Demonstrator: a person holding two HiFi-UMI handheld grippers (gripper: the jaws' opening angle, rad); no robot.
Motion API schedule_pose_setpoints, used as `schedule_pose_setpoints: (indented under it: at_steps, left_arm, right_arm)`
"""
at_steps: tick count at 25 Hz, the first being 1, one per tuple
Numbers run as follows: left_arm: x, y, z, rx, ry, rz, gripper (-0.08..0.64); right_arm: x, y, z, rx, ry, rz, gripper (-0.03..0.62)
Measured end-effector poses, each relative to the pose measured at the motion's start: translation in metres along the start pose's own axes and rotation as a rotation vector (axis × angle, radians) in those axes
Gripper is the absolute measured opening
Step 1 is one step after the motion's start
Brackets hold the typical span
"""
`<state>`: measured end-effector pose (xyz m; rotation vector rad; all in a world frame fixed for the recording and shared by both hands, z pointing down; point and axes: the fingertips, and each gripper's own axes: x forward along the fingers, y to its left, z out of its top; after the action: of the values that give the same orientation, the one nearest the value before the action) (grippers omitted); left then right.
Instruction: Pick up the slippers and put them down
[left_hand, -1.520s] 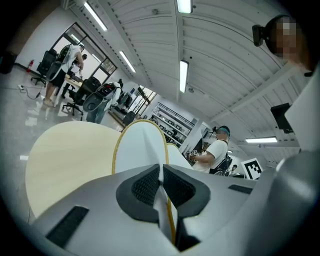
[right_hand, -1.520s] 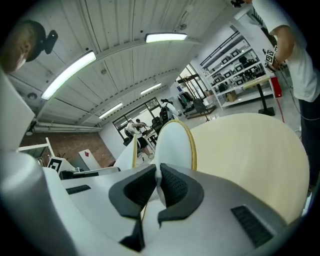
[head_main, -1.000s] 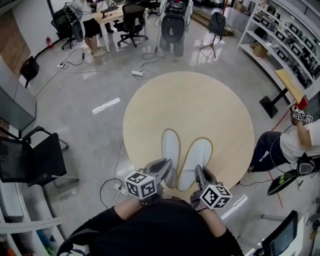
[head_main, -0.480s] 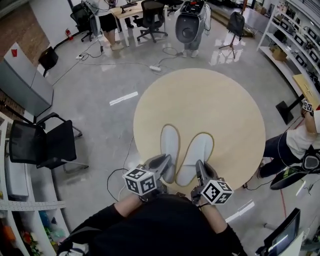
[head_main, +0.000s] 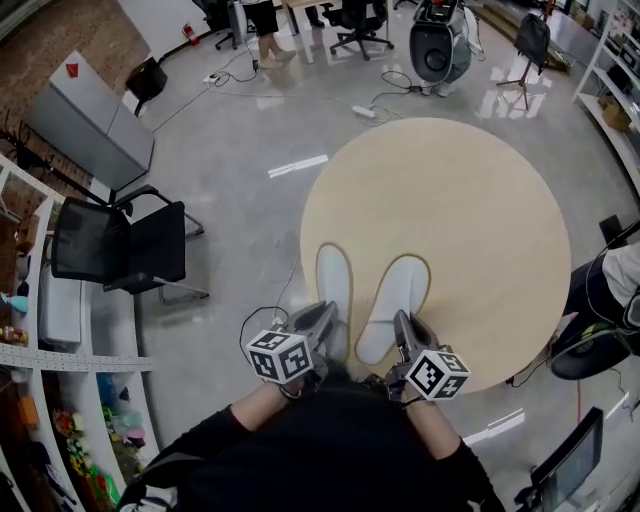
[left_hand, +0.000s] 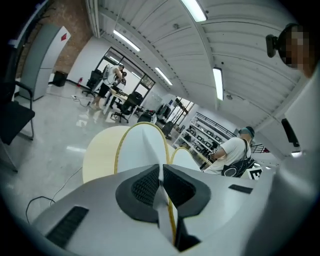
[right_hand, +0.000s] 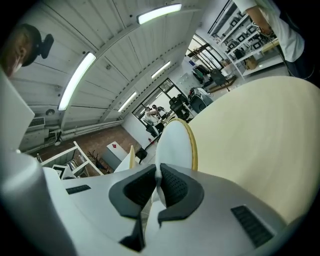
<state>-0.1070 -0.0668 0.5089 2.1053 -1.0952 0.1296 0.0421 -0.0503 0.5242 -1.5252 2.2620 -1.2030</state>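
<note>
both pinched tight at the heel, side by side at the near edge of the round table (head_main: 470, 190): left slipper (head_main: 333, 282) in left gripper (head_main: 322, 320), right slipper (head_main: 398, 298) in right gripper (head_main: 403, 332).

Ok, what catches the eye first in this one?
The left slipper and right slipper, white with yellow trim, are side by side at the near edge of the round beige table. The left claw is shut on the left one's near end, the right claw on the right one's.
</note>
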Motion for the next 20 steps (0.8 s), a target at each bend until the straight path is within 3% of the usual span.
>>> schedule_pose_setpoints:
  at_steps: [4, 10, 14, 20]
  left_arm:
    - [0.003, 0.025, 0.019, -0.018, -0.023, 0.043, 0.035]
    - [0.037, 0.070, 0.053, -0.022, 0.000, 0.006, 0.035]
    - [0.078, 0.127, 0.084, -0.023, 0.064, -0.034, 0.035]
    - [0.136, 0.221, 0.127, -0.003, 0.231, -0.118, 0.035]
  right_arm:
    - [0.020, -0.001, 0.005, -0.016, -0.001, -0.003, 0.032]
    - [0.065, -0.008, 0.012, 0.008, -0.016, -0.078, 0.032]
    - [0.130, -0.011, 0.022, 0.002, -0.046, -0.140, 0.032]
    - [0.224, -0.007, 0.019, 0.053, -0.079, -0.302, 0.032]
